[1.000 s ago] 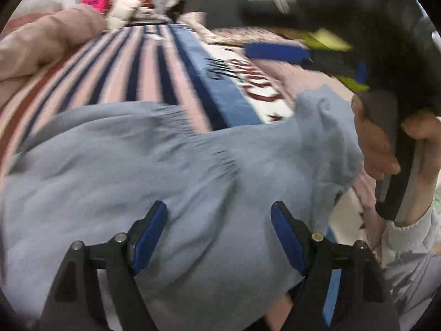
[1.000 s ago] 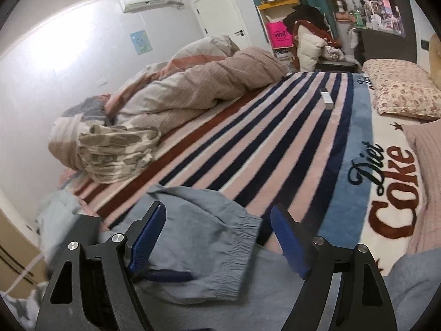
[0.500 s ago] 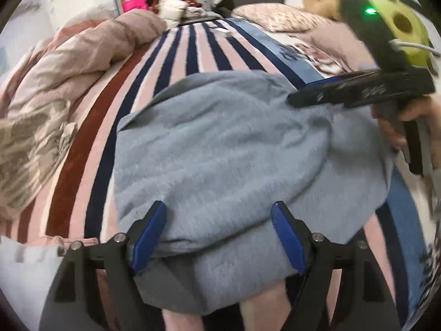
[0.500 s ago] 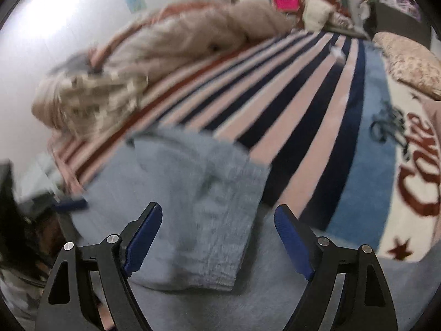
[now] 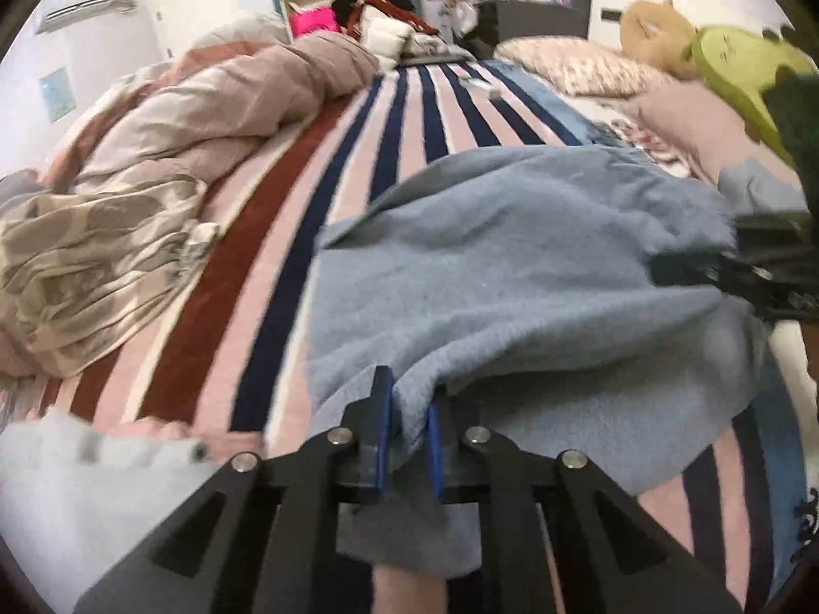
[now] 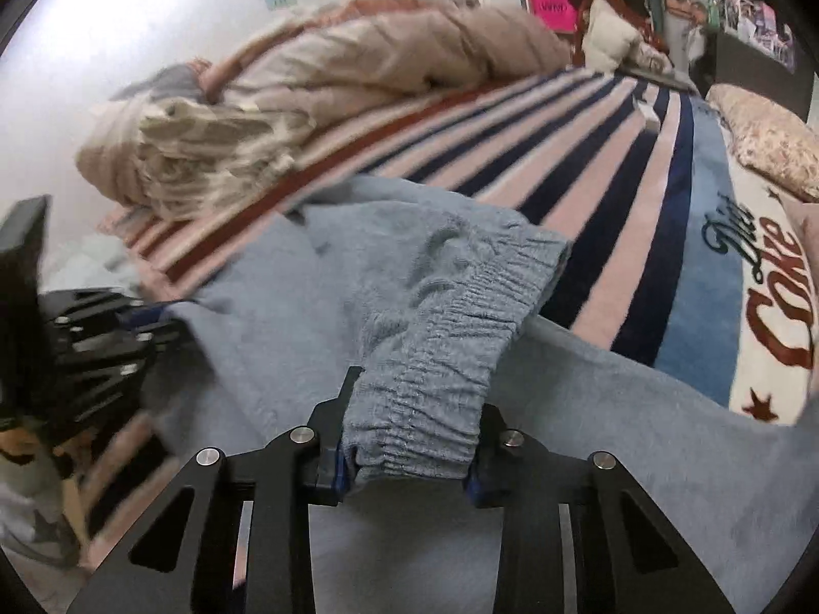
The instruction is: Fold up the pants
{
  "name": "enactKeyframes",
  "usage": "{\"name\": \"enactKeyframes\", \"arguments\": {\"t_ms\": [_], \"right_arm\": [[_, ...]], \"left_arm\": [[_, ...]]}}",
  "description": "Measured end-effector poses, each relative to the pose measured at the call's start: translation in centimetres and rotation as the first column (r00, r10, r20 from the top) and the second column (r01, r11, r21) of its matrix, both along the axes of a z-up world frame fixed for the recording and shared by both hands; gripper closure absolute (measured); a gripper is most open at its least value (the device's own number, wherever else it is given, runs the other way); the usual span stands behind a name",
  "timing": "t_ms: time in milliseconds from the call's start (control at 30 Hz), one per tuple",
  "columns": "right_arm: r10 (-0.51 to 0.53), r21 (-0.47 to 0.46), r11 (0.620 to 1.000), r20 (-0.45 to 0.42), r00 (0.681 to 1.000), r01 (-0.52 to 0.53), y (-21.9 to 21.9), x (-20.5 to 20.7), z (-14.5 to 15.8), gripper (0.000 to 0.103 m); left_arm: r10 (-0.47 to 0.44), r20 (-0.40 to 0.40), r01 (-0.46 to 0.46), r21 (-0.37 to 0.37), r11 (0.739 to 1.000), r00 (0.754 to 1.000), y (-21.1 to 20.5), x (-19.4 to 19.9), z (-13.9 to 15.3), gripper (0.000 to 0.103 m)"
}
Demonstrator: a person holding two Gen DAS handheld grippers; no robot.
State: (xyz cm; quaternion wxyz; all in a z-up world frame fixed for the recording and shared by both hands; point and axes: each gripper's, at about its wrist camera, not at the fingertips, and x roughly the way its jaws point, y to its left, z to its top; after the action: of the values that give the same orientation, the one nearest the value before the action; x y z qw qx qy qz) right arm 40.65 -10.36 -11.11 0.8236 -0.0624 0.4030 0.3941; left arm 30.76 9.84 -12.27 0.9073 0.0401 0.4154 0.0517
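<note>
Half a second ago both claws stood apart over the cloth; now the left claw (image 5: 407,427) is pinched together on a fold of the blue pants (image 5: 512,266), and the right claw (image 6: 409,440) is clamped on the bunched elastic waistband (image 6: 460,317). The pants lie on the striped blanket (image 5: 409,117) of the bed, just beside the rumpled duvet (image 5: 205,117), the gathered part draped over the rest. The left grip looks thin; a quick lift could likely pull the fleece free, or uneven pulling could skew the fold.
</note>
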Motion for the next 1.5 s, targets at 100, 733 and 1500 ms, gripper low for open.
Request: {"name": "enactKeyframes", "arguments": {"t_ms": [100, 733, 1500], "right_arm": [[-0.005, 0.03, 1.0, -0.012, 1.0, 0.005, -0.7, -2.9, 0.8, 0.076], [-0.513, 0.04, 0.858, 0.012, 0.858, 0.512, -19.9, -12.9, 4.1, 0.02], [-0.661, -0.013, 0.746, 0.113, 0.742, 0.666, -22.3, -4.2, 1.9, 0.025]], "left_arm": [[0.023, -0.018, -0.024, -0.056, 0.998, 1.0, 0.6, -1.9, 0.3, 0.093], [-0.027, 0.124, 0.056, -0.232, 0.971, 0.992, -0.6, -7.4, 5.4, 0.037], [0.002, 0.062, 0.013, -0.242, 0.97, 0.998, 0.8, -2.3, 1.8, 0.037]]}}
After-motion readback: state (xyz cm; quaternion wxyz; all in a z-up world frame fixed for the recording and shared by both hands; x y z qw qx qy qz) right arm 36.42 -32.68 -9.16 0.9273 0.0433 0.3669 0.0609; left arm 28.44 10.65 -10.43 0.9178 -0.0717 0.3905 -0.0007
